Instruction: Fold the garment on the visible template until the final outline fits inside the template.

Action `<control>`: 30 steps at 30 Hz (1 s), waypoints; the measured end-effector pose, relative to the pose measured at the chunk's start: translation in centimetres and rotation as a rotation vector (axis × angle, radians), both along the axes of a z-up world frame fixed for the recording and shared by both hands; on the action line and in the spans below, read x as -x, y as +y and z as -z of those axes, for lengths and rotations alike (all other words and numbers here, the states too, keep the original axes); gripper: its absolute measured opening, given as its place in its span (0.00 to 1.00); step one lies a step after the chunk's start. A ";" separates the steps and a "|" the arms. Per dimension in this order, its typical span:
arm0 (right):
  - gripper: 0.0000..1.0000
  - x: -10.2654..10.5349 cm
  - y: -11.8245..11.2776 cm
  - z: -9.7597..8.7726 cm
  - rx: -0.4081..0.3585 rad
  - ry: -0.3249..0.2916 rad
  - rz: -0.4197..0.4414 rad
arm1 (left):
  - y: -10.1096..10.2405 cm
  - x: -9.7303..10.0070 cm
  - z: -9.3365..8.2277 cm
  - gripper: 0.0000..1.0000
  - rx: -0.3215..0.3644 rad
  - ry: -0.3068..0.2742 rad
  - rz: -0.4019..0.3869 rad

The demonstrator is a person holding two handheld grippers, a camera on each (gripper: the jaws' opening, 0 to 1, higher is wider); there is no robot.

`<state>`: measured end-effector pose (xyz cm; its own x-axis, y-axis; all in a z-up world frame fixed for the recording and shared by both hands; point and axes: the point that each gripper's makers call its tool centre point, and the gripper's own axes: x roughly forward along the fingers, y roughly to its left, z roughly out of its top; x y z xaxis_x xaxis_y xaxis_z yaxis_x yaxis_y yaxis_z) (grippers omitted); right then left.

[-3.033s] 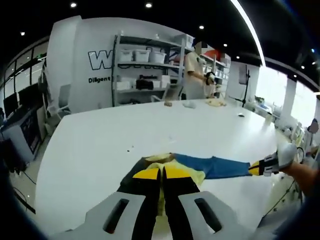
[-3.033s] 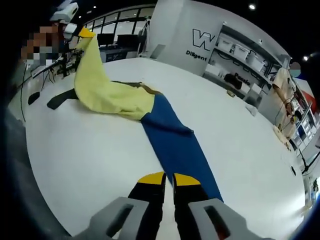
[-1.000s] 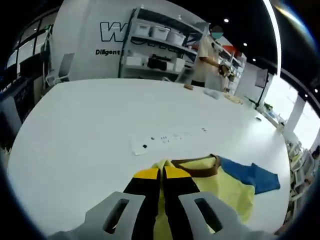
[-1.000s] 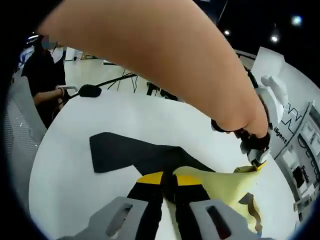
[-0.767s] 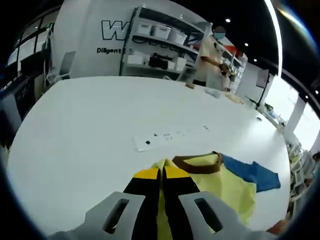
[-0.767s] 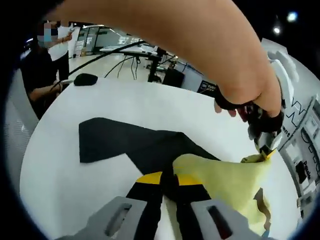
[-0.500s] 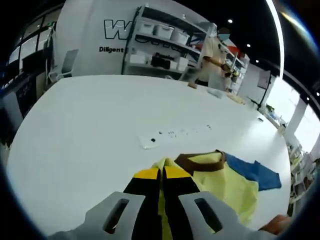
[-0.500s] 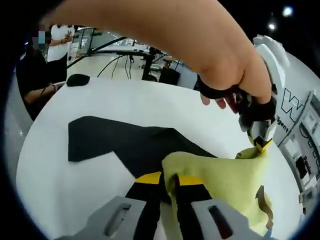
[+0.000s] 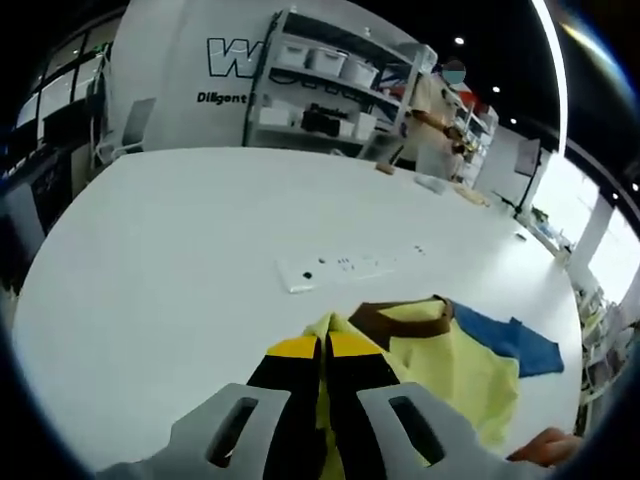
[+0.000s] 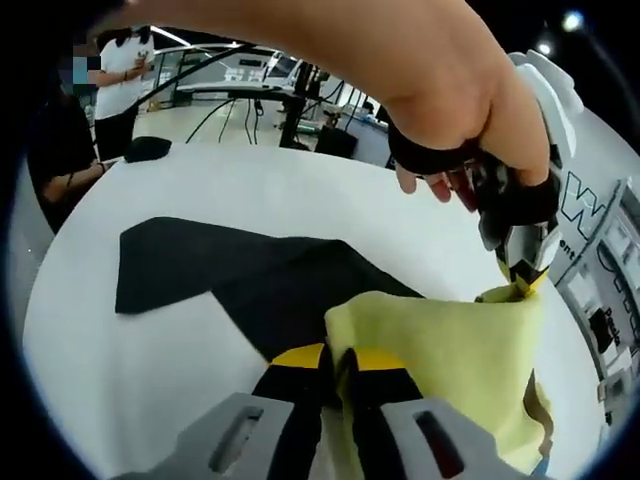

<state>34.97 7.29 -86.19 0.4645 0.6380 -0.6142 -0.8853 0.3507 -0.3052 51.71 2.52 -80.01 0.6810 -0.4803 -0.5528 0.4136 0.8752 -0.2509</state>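
As garment (image 9: 455, 365) carried across over last 3 s, now bunched instead of stretched flat along table (image 9: 180, 230): blue part folded in, yellow body doubled. Over last second, little further travel in left gripper view; brown collar (image 9: 400, 315) crept slightly further from jaw tips. In right gripper view, yellow fold lifted higher over black template (image 10: 230, 275), more template exposed beyond the tips. Reads as fold mid-carry, not yet laid down; outline not yet checkable against template.

Left gripper (image 9: 322, 347): jaws pressed together, pinching yellow edge right at the tips; collar just beyond and right of tips, blue part (image 9: 510, 340) further right. Also seen in right gripper view (image 10: 520, 270), tips pointing down, clamped on raised yellow corner, hand (image 10: 440, 110) above.

Right gripper (image 10: 335, 358): jaws closed, yellow cloth edge (image 10: 440, 350) pinched between them, rising right of tips toward the other gripper. Template flat on table (image 10: 110, 350) just ahead and left of tips, partly under cloth.

Next, probably: lower both corners together onto template, release.
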 end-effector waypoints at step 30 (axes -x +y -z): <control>0.00 2.6 -2.7 -9.3 -0.100 -0.108 -0.016 | 1.4 1.3 -4.3 0.00 -0.023 -0.056 -0.019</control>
<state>32.37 4.60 -76.86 0.5138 0.7014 -0.4940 -0.8549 0.3705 -0.3632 50.42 3.93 -75.69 0.7200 -0.4545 -0.5245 0.4094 0.8884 -0.2079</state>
